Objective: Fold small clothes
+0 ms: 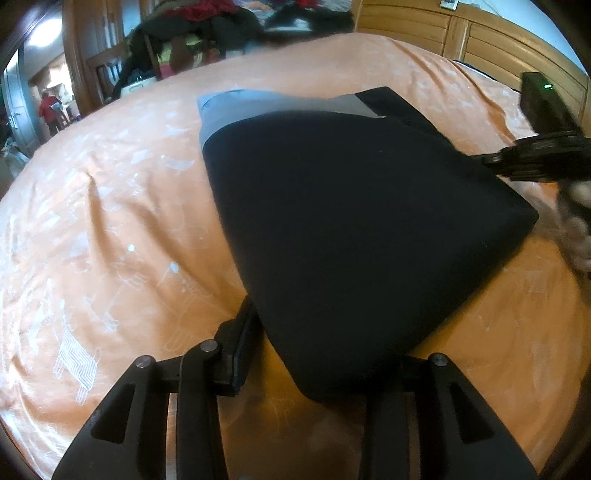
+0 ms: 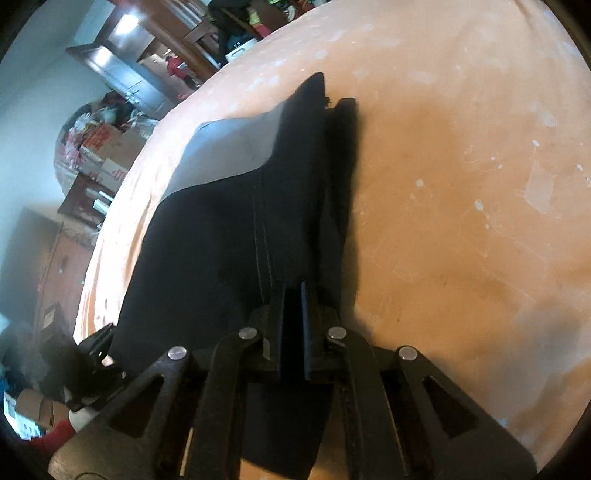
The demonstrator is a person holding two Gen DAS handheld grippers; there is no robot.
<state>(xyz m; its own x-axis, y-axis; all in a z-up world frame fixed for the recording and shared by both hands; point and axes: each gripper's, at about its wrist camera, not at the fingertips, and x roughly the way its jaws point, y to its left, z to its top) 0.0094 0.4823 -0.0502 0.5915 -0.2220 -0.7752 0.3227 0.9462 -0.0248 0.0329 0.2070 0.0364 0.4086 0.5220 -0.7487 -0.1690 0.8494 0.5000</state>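
On the bed: left gripper (image 1: 317, 354), jaws spread wide, straddling the near corner of the black garment (image 1: 354, 221) without clamping it; right gripper (image 2: 293, 314), jaws pressed together on a seamed edge of the same cloth, lifting a ridge of it. Garment, black with a grey band (image 1: 236, 107) at its far end, lies folded in the middle of the orange bedspread (image 1: 110, 221), which bears pale printed figures. Wooden headboard (image 1: 461, 33) behind; heaped clothes (image 1: 221, 18) and an open doorway at far left.

Black garment (image 1: 351, 221) with grey band; orange bedspread (image 1: 110, 221), white animal print.
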